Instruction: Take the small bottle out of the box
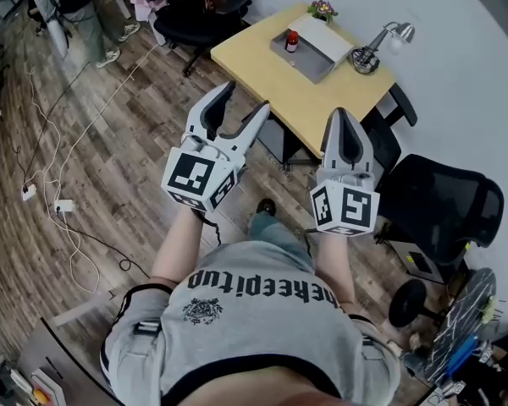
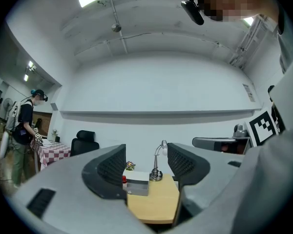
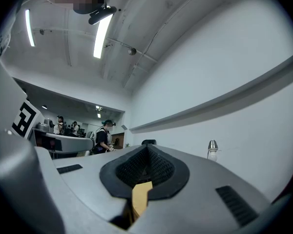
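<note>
Head view: two grippers held off the table, bottle in its box

1. Left gripper (image 1: 244, 100): carried over the wood floor (image 1: 110, 142), well apart from the table (image 1: 262, 70). In the left gripper view its jaws are seen spread wide, with nothing gripped; only the distant table is framed between them.
2. Right gripper (image 1: 343, 115): held beside the left one, just short of the table's near edge. In the right gripper view its jaws are seen pressed together at the tips, and nothing is clamped in them.
3. Small bottle (image 1: 292, 41): red-capped and found inside the box (image 1: 303, 63), at the box's left end. It appears to stand upright, though it is too small for certainty.
4. Box: grey, open-topped and pale inside, set on the far part of the table.
5. Desk lamp (image 1: 379, 44): placed just beside the box's right end.
6. Potted flowers (image 1: 323, 9): placed behind the box at the table's far corner.
7. Black office chair (image 1: 199, 15): stood past the table's left side.
8. Second person (image 1: 76, 7): seen at the upper left.
</note>
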